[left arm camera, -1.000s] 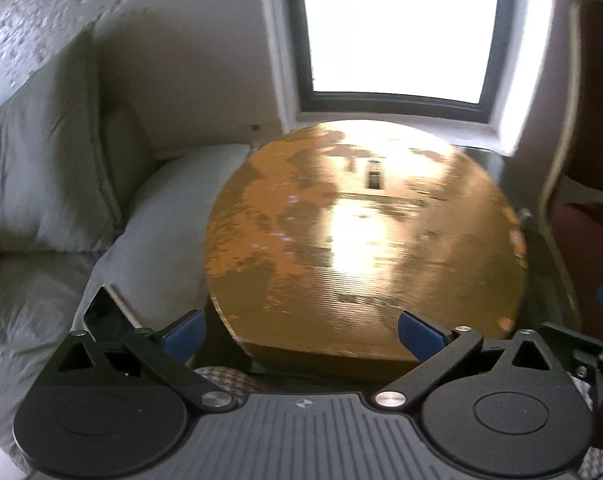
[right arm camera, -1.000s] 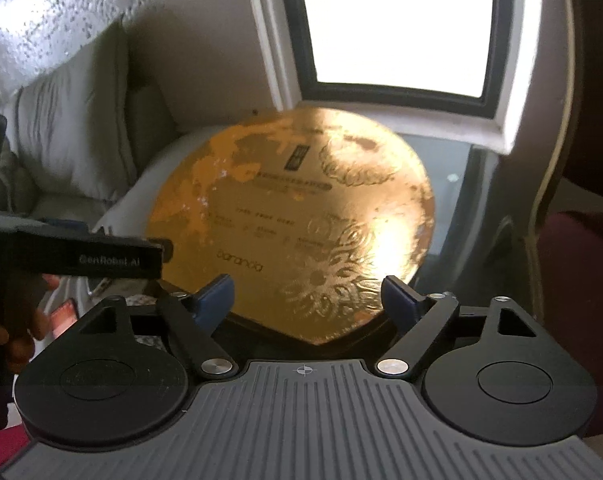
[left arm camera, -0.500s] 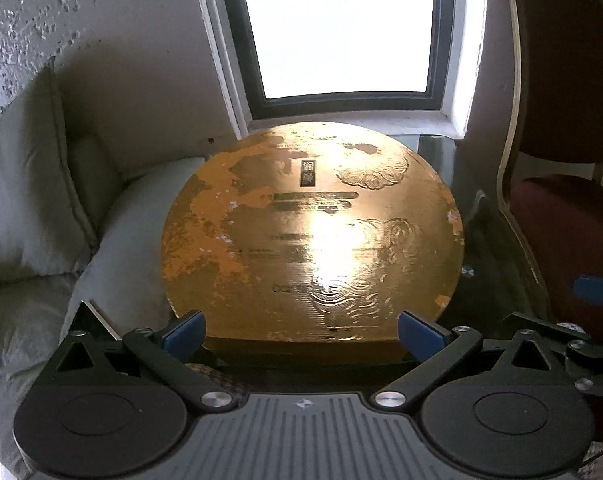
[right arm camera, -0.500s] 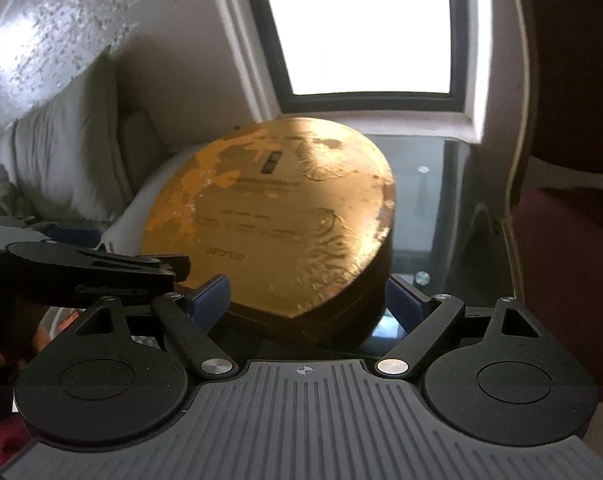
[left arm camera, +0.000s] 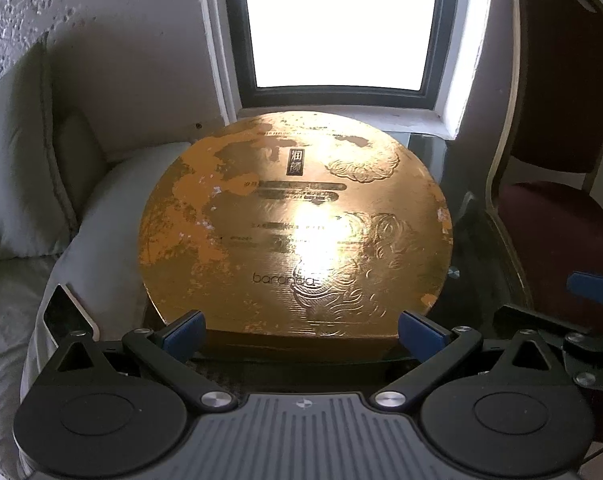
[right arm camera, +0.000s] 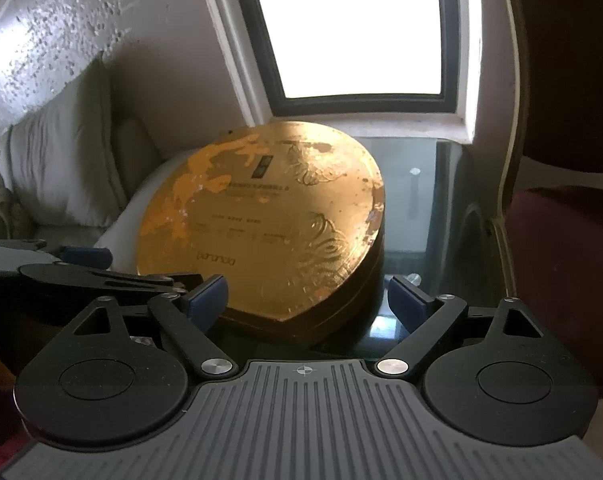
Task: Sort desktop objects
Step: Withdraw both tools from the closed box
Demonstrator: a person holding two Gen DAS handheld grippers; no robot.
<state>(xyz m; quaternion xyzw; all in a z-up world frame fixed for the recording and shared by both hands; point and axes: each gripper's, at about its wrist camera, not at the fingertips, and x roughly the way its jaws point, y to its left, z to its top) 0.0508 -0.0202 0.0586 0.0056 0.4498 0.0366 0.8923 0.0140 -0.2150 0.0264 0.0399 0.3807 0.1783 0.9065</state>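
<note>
While both jaws gape wide (nothing held), the gold box (left arm camera: 297, 236) lies flat, lettering toward the window.

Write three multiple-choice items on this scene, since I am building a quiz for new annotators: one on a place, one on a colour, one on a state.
1. Where does the round box stand?
A. on the glass table
B. on the red chair
C. on the window sill

2. What colour is the box's lid?
A. silver
B. gold
C. green

3. How do the right gripper fingers stand?
A. clamped on the box
B. shut with nothing between them
C. apart, holding nothing

Key: 1 A, the box sits on the glass top beneath the window; 2 B, the lid is worn gold with embossed patterns; 3 C, the blue pads stand wide apart and clear of the box, having just been opening.
</note>
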